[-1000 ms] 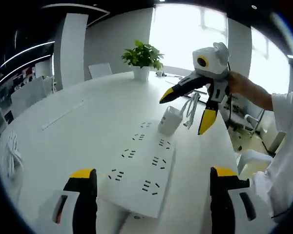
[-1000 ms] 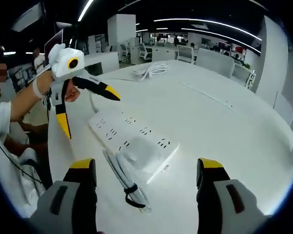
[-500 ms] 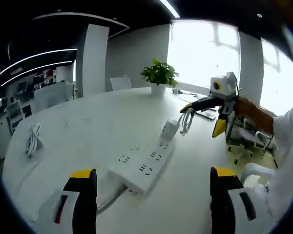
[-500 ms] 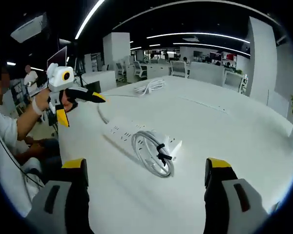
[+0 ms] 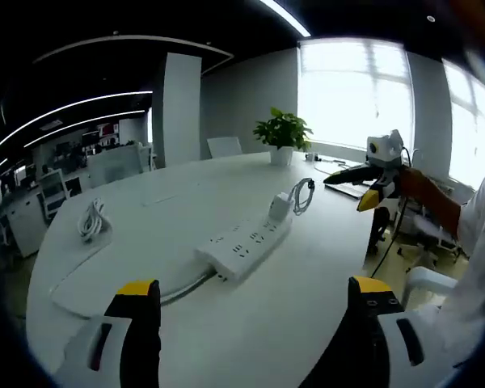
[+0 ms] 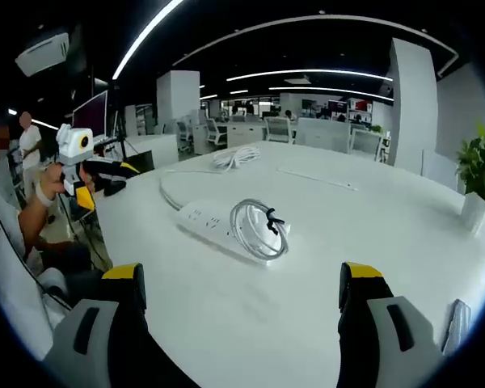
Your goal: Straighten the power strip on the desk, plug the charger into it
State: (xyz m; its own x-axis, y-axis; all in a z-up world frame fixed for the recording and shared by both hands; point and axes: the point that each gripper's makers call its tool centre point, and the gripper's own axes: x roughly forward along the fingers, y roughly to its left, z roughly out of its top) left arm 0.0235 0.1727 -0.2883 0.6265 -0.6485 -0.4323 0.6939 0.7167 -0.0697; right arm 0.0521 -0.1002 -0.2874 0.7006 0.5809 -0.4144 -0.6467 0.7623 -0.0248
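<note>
A white power strip [image 5: 242, 246] lies on the white table [image 5: 307, 307], and its cord [image 5: 176, 287] runs off to the left. A white charger [image 5: 280, 207] stands upright on the strip's far end, its coiled cable [image 5: 302, 194] beside it. My left gripper [image 5: 255, 323] is open and empty, well short of the strip. Beyond the table edge a hand holds my right gripper [image 5: 349, 191], jaws apart. The right gripper view has the strip [image 6: 204, 218] behind the cable coil [image 6: 257, 229]. My right gripper [image 6: 242, 323] is open, and the left gripper [image 6: 109, 186] is far left.
A potted plant [image 5: 283, 133] stands at the table's far end, with another plant [image 6: 477, 174] at the right edge of the right gripper view. A loose coil of white cable [image 5: 90, 222] lies far left on a white mat. A person sits at the table's edge.
Both grippers have drawn back from the power strip toward the table's edges, so strip and charger look smaller and farther. Both stay open. The charger stays on the strip.
</note>
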